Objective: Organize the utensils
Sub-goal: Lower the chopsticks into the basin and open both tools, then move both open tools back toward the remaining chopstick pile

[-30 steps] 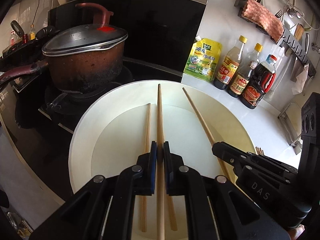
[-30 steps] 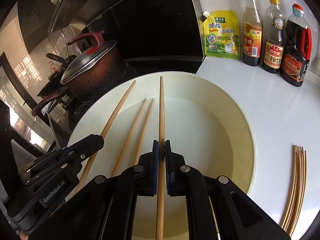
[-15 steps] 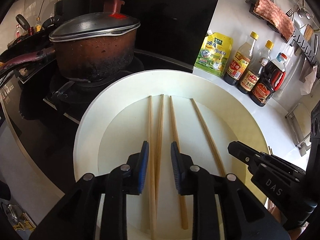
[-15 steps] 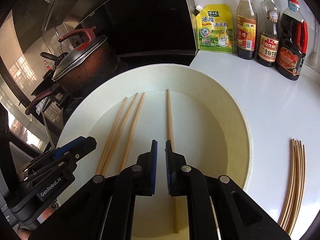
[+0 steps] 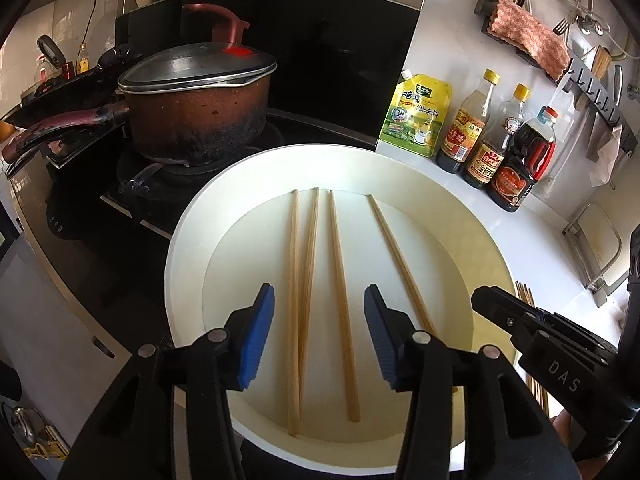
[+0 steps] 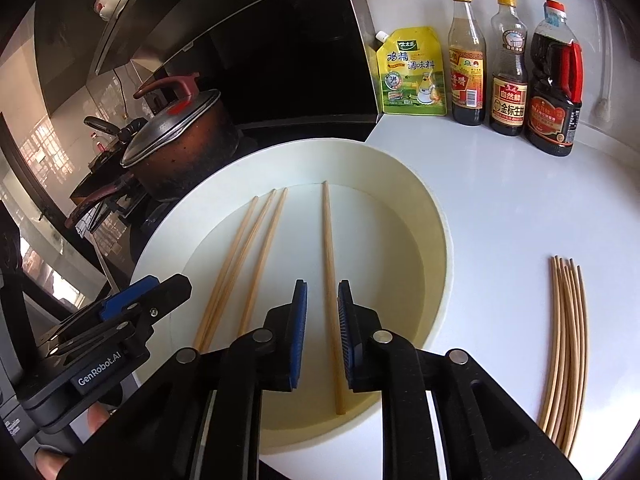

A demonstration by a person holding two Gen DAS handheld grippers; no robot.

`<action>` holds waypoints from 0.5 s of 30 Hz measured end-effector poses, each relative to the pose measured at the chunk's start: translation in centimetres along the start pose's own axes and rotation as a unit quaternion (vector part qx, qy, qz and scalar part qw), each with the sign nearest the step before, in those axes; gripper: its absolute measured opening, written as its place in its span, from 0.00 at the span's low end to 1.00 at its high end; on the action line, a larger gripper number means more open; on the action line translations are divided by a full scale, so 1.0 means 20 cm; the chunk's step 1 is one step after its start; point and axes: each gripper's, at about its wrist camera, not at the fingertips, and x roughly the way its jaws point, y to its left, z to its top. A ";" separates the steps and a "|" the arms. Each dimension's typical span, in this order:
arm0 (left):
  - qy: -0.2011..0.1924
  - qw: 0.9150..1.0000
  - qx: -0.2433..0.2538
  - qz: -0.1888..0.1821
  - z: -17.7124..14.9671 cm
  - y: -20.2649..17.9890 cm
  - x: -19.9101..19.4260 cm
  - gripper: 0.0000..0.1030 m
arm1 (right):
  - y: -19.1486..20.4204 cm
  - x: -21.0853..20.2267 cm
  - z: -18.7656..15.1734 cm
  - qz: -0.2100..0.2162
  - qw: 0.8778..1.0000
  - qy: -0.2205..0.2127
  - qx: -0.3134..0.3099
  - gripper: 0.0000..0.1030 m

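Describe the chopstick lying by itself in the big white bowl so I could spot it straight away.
Find the wide white bowl on the counter beside the stove. Four wooden chopsticks lie inside: three bunched toward the pot side, and the lone chopstick apart from them, nearer the sauce bottles. It alone runs between the right gripper blue pads, which have just been opening and do not press it.
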 end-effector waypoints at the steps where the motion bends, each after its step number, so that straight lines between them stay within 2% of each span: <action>1: -0.001 1.000 0.002 -0.001 -0.01 -0.01 -0.01 0.47 | -0.01 -0.02 -0.01 -0.001 1.000 -0.002 0.004 0.16; 3: -0.003 1.000 0.006 -0.004 -0.02 -0.04 -0.03 0.52 | -0.04 -0.05 -0.03 -0.003 1.000 -0.007 0.010 0.17; 9: -0.009 1.000 0.014 -0.018 -0.07 -0.13 -0.10 0.60 | -0.14 -0.18 -0.09 -0.019 0.999 -0.023 0.026 0.24; 15: -0.006 0.999 0.026 -0.035 -0.12 -0.24 -0.13 0.62 | -0.25 -0.28 -0.18 -0.042 0.998 -0.030 0.036 0.27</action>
